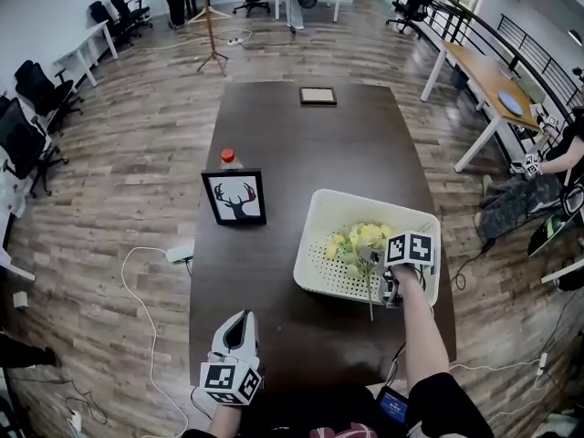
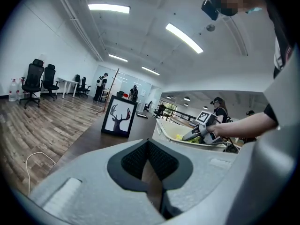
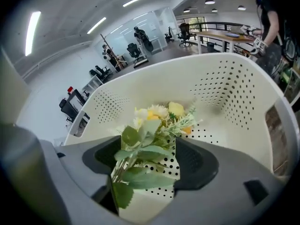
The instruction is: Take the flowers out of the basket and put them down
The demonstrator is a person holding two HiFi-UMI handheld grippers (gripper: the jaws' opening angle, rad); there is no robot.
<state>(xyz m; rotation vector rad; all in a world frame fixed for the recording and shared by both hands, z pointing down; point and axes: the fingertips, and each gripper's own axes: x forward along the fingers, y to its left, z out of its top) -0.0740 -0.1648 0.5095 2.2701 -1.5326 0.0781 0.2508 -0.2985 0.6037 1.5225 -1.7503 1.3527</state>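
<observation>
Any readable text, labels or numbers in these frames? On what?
None readable.
Marker cubes: black-and-white square codes, no letters.
Deer picture: drawing only, no caption.
Bottle: label hidden behind the picture.
Far frame: too small to read.

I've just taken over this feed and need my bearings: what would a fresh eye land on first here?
The white perforated basket on the near right of the dark table stands out first, with a bunch of yellow and white flowers lying in it. The right gripper reaches into it, jaws open on either side of the stems. Left of the basket stands a framed deer picture.
</observation>
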